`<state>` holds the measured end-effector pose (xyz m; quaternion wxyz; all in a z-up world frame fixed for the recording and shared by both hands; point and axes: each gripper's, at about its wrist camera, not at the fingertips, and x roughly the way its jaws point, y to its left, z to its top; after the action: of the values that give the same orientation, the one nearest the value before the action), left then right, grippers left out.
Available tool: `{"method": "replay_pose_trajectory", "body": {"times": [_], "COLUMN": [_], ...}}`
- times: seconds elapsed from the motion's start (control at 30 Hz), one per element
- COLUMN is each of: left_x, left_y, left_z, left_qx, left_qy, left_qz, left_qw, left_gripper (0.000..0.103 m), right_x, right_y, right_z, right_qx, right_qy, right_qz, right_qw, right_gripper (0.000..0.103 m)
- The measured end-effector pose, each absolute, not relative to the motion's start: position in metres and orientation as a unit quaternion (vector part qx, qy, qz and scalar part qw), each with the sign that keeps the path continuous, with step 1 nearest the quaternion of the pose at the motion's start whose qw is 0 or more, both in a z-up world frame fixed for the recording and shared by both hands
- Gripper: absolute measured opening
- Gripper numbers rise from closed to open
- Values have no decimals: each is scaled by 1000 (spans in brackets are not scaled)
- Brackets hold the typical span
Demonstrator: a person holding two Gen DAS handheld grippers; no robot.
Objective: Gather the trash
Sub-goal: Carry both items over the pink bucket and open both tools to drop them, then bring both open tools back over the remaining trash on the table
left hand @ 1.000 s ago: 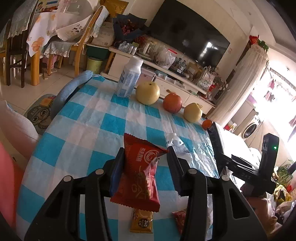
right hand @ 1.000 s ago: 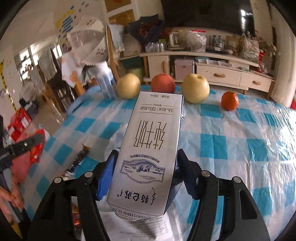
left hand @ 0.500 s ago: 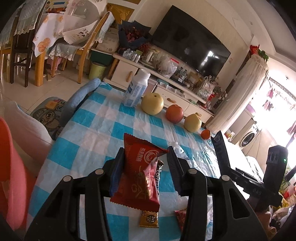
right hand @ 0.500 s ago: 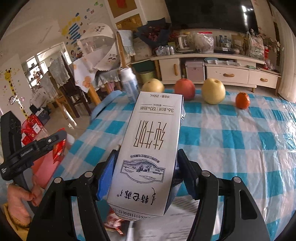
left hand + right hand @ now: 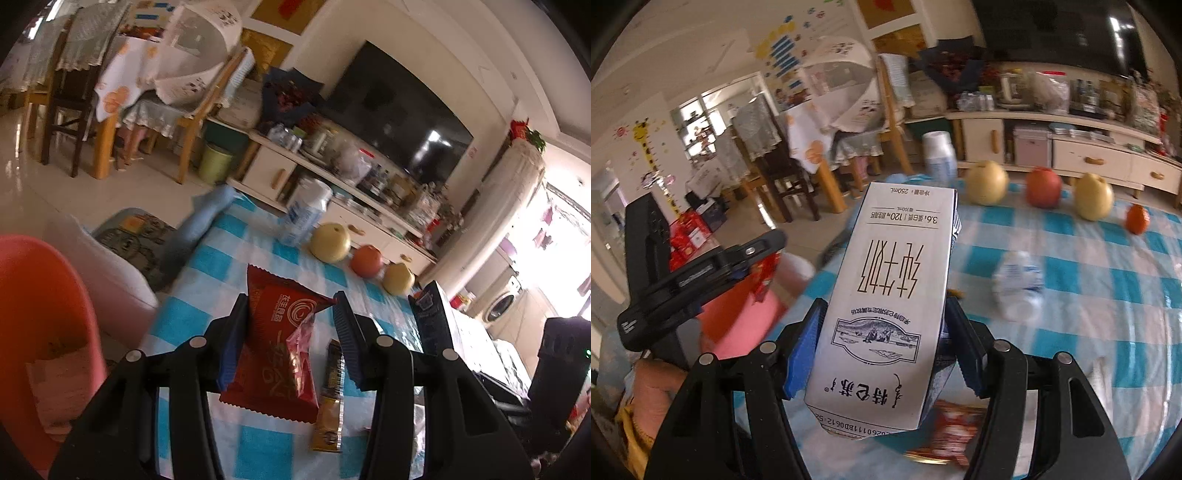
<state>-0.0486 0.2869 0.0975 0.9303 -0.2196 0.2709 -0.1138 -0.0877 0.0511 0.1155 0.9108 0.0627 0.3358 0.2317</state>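
Note:
My left gripper (image 5: 291, 299) is shut on a red snack wrapper (image 5: 277, 343), held above the left edge of the blue-and-white checked table (image 5: 192, 317). An orange-red bin (image 5: 37, 314) with something pink inside stands just left of it, below table height. My right gripper (image 5: 886, 306) is shut on a white milk carton (image 5: 890, 295), upright between the blue pads. In the right wrist view the left gripper (image 5: 768, 254) and its red wrapper (image 5: 764, 273) hang over the bin (image 5: 738, 325). The carton's dark side (image 5: 432, 317) shows in the left wrist view.
On the cloth lie a gold sachet (image 5: 330, 402), a crushed clear bottle (image 5: 1015, 291) and a red packet (image 5: 953, 432). A white bottle (image 5: 938, 155), two pears, an apple and an orange (image 5: 1137, 219) line the far edge. A white seat (image 5: 110, 273) adjoins the bin.
Both grippers have drawn back and left toward the table's left edge, still gripping wrapper and carton. The bin has come into view beside the left gripper.

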Motion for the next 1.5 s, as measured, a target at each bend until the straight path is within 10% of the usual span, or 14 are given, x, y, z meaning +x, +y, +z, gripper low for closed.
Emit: {"method": "replay_pose_trajectory", "body": {"times": [0.93, 1.2, 1.5], "left_x": [-100, -105, -102], "left_y": [476, 490, 474], "left_z": [101, 96, 98], "left_qx": [-295, -311, -302], "left_qy": [215, 219, 200], "left_qz": [113, 160, 131], "left_qw": [924, 911, 923], "left_gripper": [51, 87, 92], "right_x": [-106, -90, -92], "right_y": [304, 316, 262], "right_z": [118, 93, 92], "right_qx": [-35, -18, 6], "right_qy": [340, 368, 361], "right_qz": [403, 396, 337], "right_qw": [849, 841, 869], "right_gripper": [65, 85, 90]}}
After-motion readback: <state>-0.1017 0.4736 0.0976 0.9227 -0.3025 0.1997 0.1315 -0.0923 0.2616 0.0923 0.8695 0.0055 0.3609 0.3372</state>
